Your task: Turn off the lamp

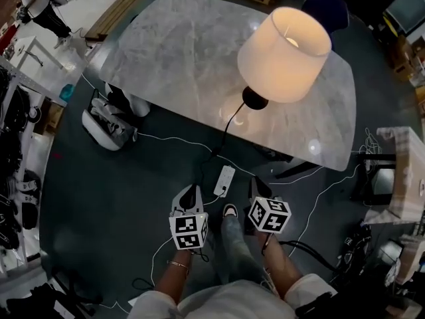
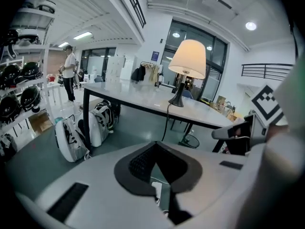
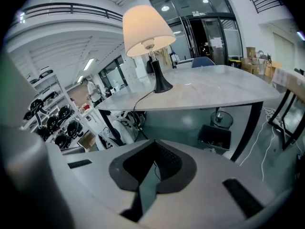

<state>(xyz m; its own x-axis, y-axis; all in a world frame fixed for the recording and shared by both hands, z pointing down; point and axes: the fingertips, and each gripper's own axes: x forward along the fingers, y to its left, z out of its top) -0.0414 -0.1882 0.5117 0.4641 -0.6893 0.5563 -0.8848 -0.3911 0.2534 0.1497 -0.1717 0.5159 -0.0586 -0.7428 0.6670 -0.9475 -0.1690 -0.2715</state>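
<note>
The lamp is lit, its cream shade above a black base on the grey marble table. Its black cord drops off the table's near edge toward a white power strip on the dark floor. My left gripper is shut and empty, low over the floor just left of the strip. My right gripper is also shut and empty, just right of the strip. The left gripper view shows the lamp far ahead and the strip below the shut jaws. The right gripper view shows the lamp up ahead.
White and black backpacks lie under the table's left end. A dark chair stands behind the table, and a bin sits beneath it. White cables trail across the floor. Helmet shelves and a person are far left.
</note>
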